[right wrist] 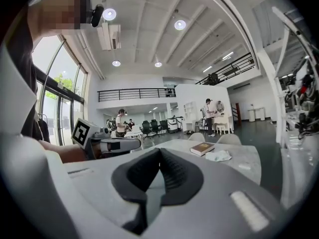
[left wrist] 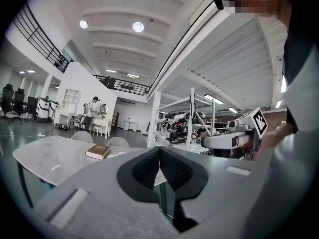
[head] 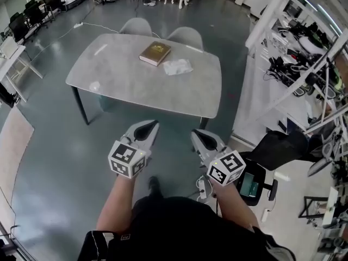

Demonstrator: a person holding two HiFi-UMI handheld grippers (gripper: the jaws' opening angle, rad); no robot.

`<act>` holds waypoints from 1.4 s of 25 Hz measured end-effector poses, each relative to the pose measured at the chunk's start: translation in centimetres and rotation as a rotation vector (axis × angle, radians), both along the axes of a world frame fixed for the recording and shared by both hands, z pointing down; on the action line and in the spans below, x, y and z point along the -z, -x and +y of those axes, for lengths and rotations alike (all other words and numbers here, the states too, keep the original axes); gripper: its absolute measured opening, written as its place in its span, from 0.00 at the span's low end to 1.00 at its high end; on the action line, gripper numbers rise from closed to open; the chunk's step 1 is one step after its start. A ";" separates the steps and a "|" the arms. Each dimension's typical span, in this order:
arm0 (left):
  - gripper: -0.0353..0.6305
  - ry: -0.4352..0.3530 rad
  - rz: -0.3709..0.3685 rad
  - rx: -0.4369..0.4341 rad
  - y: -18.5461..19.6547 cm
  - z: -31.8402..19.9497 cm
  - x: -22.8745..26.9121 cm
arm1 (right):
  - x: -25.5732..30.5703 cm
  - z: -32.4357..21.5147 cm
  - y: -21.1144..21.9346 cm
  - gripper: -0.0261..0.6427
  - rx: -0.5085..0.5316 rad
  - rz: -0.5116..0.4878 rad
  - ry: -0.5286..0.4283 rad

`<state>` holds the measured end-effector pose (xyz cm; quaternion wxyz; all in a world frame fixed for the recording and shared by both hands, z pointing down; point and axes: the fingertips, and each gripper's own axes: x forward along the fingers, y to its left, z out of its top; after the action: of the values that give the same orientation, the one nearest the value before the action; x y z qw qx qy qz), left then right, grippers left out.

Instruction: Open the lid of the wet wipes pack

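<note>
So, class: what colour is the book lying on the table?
The book is brown, lying on the pale grey table; the head view shows it best.

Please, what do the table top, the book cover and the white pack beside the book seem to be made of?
Table top: likely stone or stone-look laminate; pale grey, faint veining, soft sheen.
Book: stiff brown cover, perhaps leather-look board, with a gold mark.
Wet wipes pack: probably soft plastic film; white, with a crumpled, uneven outline.
</note>
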<state>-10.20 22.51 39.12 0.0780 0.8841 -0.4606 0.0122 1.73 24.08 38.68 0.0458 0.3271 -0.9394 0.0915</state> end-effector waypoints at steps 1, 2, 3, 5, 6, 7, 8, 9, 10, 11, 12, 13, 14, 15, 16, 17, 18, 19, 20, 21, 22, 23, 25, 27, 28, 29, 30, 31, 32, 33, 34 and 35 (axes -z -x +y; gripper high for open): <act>0.07 -0.001 -0.002 0.000 0.8 -0.9 -0.1 | -0.1 -0.7 0.8 0.04 -0.002 0.006 0.003; 0.07 -0.002 -0.003 -0.001 1.5 -1.6 -0.1 | -0.3 -1.3 1.5 0.04 -0.005 0.013 0.007; 0.07 -0.002 -0.003 -0.003 2.1 -2.2 -0.2 | -0.4 -1.9 2.1 0.04 -0.010 0.020 0.009; 0.07 -0.011 0.000 -0.006 3.2 -3.1 -0.3 | -0.4 -2.8 3.1 0.04 -0.018 0.028 0.007; 0.07 -0.020 0.002 -0.008 3.7 -3.4 -0.2 | -0.3 -3.3 3.5 0.04 -0.024 0.029 0.003; 0.07 -0.029 0.003 -0.009 4.1 -3.8 0.0 | -0.2 -3.7 3.9 0.04 -0.030 0.027 -0.002; 0.07 -0.036 0.004 -0.011 4.5 -4.1 0.1 | -0.2 -4.1 4.2 0.04 -0.035 0.027 -0.004; 0.07 -0.040 0.003 -0.012 4.9 -4.4 0.2 | -0.2 -4.5 4.3 0.04 -0.040 0.027 -0.005; 0.07 -0.043 0.000 -0.008 5.2 -4.7 0.3 | -0.2 -4.9 4.4 0.04 -0.044 0.027 -0.004; 0.07 -0.045 -0.006 0.000 5.4 -4.9 0.3 | -0.3 -5.2 4.4 0.04 -0.047 0.028 -0.002; 0.07 -0.049 -0.014 0.011 5.7 -5.1 0.4 | -0.3 -5.4 4.4 0.04 -0.049 0.028 -0.001; 0.07 -0.054 -0.021 0.022 5.9 -5.3 0.5 | -0.3 -5.7 4.5 0.04 -0.050 0.028 0.000; 0.07 -0.060 -0.025 0.029 6.2 -5.6 0.6 | -0.4 -6.0 4.5 0.04 -0.051 0.027 0.000; 0.07 -0.065 -0.022 0.031 6.3 -6.0 0.6 | -0.5 -6.3 4.6 0.04 -0.050 0.026 0.001; 0.07 -0.070 -0.015 0.028 6.3 -6.3 0.6 | -0.6 -6.6 4.5 0.04 -0.050 0.026 0.003; 0.07 -0.072 -0.006 0.020 6.1 -6.7 0.6 | -0.9 -7.0 4.4 0.04 -0.051 0.024 0.006; 0.07 -0.073 -0.001 0.012 5.9 -7.2 0.6 | -1.2 -7.5 4.3 0.04 -0.055 0.020 0.011; 0.07 -0.073 -0.002 0.004 5.5 -7.7 0.5 | -1.5 -8.0 4.1 0.04 -0.060 0.015 0.018; 0.07 -0.070 -0.006 -0.003 5.2 -8.2 0.3 | -1.9 -8.6 3.8 0.04 -0.066 0.008 0.027; 0.07 -0.065 -0.011 -0.009 4.8 -8.8 0.1 | -2.3 -9.3 3.5 0.04 -0.071 0.001 0.036; 0.07 -0.057 -0.016 -0.015 4.4 -9.5 -0.1 | -2.6 -10.0 3.3 0.04 -0.073 -0.007 0.044; 0.07 -0.049 -0.022 -0.020 4.0 -10.2 -0.3 | -3.0 -10.8 3.1 0.04 -0.073 -0.014 0.051; 0.07 -0.033 -0.033 -0.026 3.4 -12.1 -0.7 | -3.5 -12.8 2.6 0.04 -0.073 -0.025 0.062; 0.07 -0.019 -0.041 -0.022 3.0 -14.4 -0.9 | -3.7 -15.2 2.0 0.04 -0.076 -0.037 0.071; 0.07 -0.012 -0.042 -0.017 2.8 -15.7 -1.0 | -3.7 -16.5 1.8 0.04 -0.076 -0.042 0.074; 0.07 -0.006 -0.042 -0.011 2.7 -17.1 -1.0 | -3.7 -17.9 1.6 0.04 -0.075 -0.045 0.075; 0.07 0.002 -0.042 -0.006 2.5 -18.6 -1.1 | -3.7 -19.3 1.3 0.04 -0.073 -0.045 0.074; 0.07 0.009 -0.041 -0.002 2.2 -20.1 -1.3 | -3.7 -20.8 1.0 0.04 -0.072 -0.044 0.073; 0.07 0.017 -0.041 0.001 1.8 -21.6 -1.5 | -3.9 -22.4 0.7 0.04 -0.070 -0.043 0.073; 0.07 0.026 -0.040 0.002 1.4 -23.1 -1.7 | -4.1 -23.9 0.3 0.04 -0.068 -0.043 0.076; 0.07 0.036 -0.039 0.003 1.0 -24.6 -2.0 | -4.3 -25.4 -0.1 0.04 -0.066 -0.044 0.082; 0.07 0.047 -0.038 0.004 0.6 -25.9 -2.3 | -4.5 -26.8 -0.5 0.04 -0.063 -0.045 0.089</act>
<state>-10.78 -3.43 41.38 0.0901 0.8808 -0.4632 0.0395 2.21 -2.73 43.21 0.0361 0.3521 -0.9244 0.1420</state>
